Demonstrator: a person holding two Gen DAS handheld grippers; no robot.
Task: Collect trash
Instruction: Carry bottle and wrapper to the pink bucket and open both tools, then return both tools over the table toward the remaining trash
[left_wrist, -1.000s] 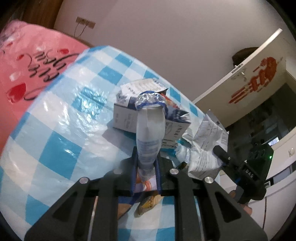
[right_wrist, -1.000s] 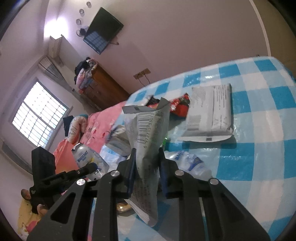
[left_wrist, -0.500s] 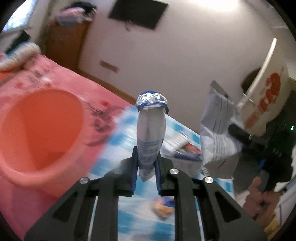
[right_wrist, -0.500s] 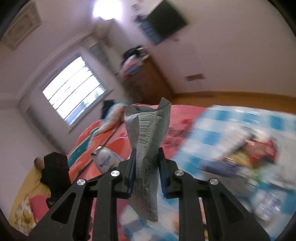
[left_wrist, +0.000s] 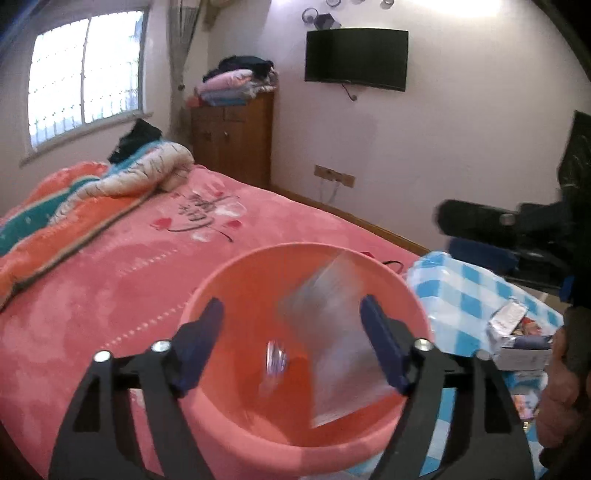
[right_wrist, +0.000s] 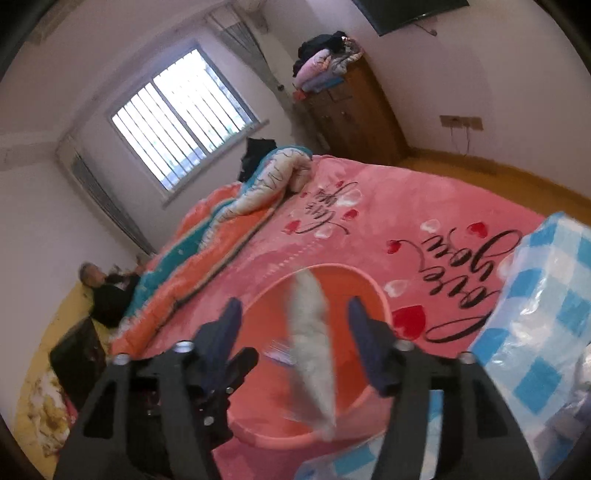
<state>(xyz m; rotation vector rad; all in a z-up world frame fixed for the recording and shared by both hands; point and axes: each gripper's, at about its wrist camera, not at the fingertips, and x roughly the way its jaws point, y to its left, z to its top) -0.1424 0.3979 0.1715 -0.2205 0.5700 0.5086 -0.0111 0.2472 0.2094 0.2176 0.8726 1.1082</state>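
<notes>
Left wrist view | left gripper (left_wrist: 291, 347) and right gripper (right_wrist: 293, 343) are being held open, jaws just opened, nothing clamped | bottle (left_wrist: 275, 363) and wrapper (left_wrist: 332, 347) are being dropped into the basin (left_wrist: 236, 280) | the wrapper is risking being caught on the near rim and spilled onto the bed (left_wrist: 110, 280)

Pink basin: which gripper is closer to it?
Left. The left gripper hangs right over the pink basin; the right gripper sits farther off, beside it. Both jaws have just been opening; a bottle and a wrapper fall loose between them.

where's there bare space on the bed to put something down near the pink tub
Free: the pink blanket between the pink tub and the rolled quilt, and the stretch with the black lettering between tub and checkered cloth. Crowded: the cloth's far end, with packets and a carton, and the tub itself, with trash dropping in.
</notes>
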